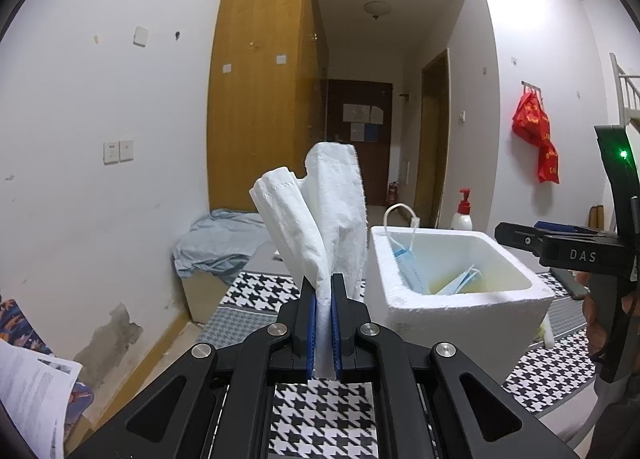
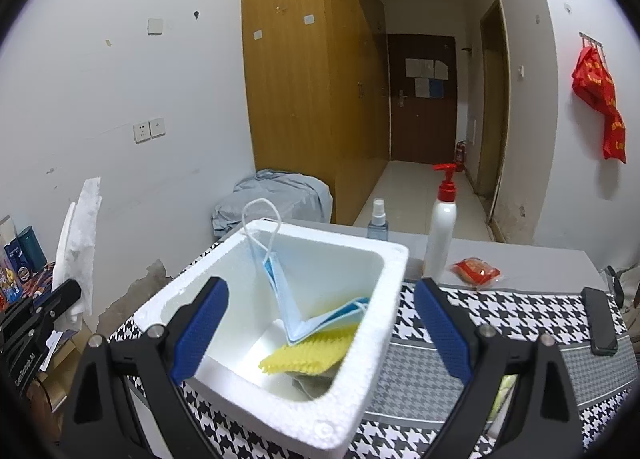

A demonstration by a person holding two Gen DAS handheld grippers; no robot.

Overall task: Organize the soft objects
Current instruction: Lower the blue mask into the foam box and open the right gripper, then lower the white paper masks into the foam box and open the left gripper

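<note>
Left gripper [image 1: 324,323] is pinching a white tissue [image 1: 320,219] upright, clear of the houndstooth tablecloth [image 1: 320,411], probably so it drops cleanly into the foam box [image 1: 460,299] just to its right. Right gripper [image 2: 320,323] is hovering spread wide over that box, holding nothing. Box is already collecting face masks [image 2: 316,319] and a yellow sponge-like pad [image 2: 308,355]; material hard to tell.
</note>
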